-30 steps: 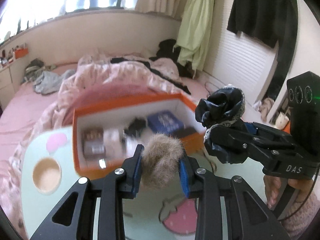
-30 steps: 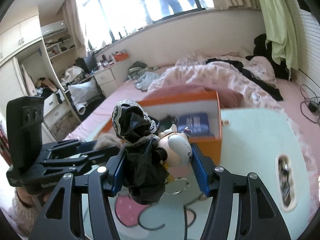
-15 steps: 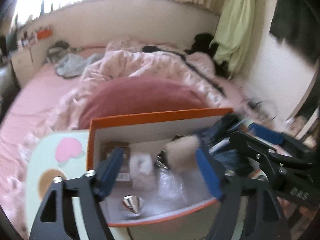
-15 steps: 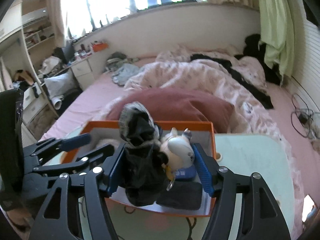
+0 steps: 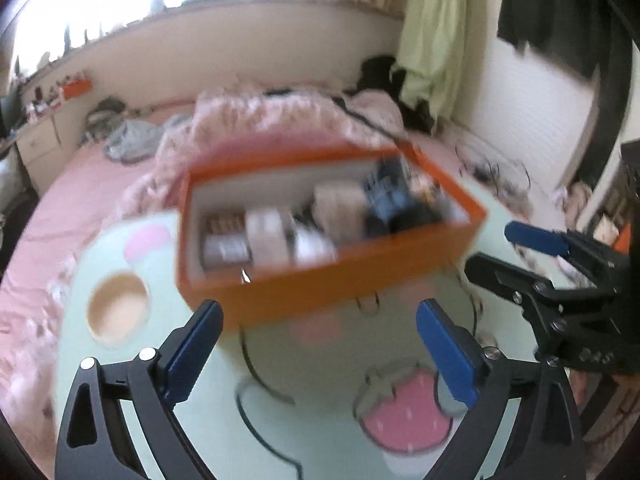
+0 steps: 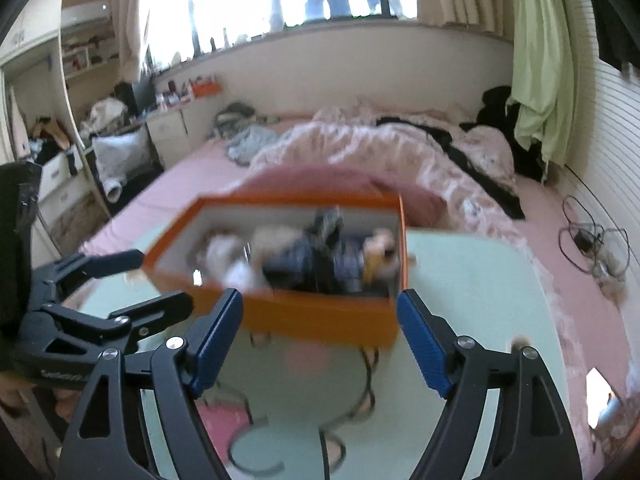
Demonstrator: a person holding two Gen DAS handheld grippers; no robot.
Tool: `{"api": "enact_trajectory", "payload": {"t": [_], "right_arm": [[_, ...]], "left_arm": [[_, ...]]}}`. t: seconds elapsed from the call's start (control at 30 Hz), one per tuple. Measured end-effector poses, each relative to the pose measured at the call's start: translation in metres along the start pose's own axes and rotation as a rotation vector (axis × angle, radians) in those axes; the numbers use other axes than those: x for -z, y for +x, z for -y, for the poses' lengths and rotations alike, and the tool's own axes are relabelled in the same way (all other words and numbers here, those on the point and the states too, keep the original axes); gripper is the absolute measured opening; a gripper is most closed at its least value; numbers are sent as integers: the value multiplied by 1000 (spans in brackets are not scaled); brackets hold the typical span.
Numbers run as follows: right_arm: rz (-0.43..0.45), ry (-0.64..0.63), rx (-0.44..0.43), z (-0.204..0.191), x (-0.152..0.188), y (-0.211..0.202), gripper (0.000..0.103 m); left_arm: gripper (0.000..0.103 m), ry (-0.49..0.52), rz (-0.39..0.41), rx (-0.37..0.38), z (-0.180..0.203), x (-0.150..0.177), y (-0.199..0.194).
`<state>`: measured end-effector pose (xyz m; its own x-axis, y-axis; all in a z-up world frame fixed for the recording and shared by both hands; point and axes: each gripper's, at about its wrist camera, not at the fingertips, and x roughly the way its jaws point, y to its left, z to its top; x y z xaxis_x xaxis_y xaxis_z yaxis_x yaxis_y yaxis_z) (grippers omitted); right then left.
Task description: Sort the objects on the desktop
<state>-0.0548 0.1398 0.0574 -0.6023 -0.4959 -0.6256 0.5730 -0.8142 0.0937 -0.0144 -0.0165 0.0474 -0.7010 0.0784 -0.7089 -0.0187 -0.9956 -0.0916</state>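
Observation:
An orange box [image 5: 340, 280] [image 6: 312, 316] stands on the pale green cartoon-print table [image 5: 320, 400] [image 6: 480, 280]. Its contents are blurred: a beige fluffy ball [image 5: 336, 204] [image 6: 276, 236] and a doll in a black dress [image 6: 328, 236] lie inside among small packets. My left gripper [image 5: 318, 312] [image 6: 162, 280] hangs just in front of the box. Its jaws are opening wide, with nothing between them. My right gripper [image 6: 320, 300] [image 5: 492, 248] sits before the box's near wall, jaws opening and empty.
A bed with a rumpled pink quilt [image 6: 380, 152] lies right behind the table. Cables [image 6: 588, 240] trail on the bed at the right. A round beige mark [image 5: 118, 312] sits at the table's left side. Drawers and clutter line the far left wall.
The left gripper let go of the fluffy ball and the right let go of the doll; both now lie in the box. Both grippers spread wider and drew back to the box's near side.

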Motion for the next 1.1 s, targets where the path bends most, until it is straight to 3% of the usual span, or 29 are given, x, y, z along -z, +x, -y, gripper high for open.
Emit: {"api": "enact_trajectory", "payload": {"t": [0.23, 0.37, 0.57, 1.1], "right_arm": [[-105, 21, 84, 6, 33, 20, 79], [-216, -25, 158, 3, 40, 42, 81], [-236, 32, 172, 16, 42, 48, 103], [-236, 30, 183, 13, 44, 43, 103]], "left_arm": [[98, -11, -122, -19, 11, 28, 30], [103, 30, -120, -76, 16, 33, 35], [103, 34, -104, -73, 15, 35, 35], [103, 33, -112, -73, 20, 36, 36]]}}
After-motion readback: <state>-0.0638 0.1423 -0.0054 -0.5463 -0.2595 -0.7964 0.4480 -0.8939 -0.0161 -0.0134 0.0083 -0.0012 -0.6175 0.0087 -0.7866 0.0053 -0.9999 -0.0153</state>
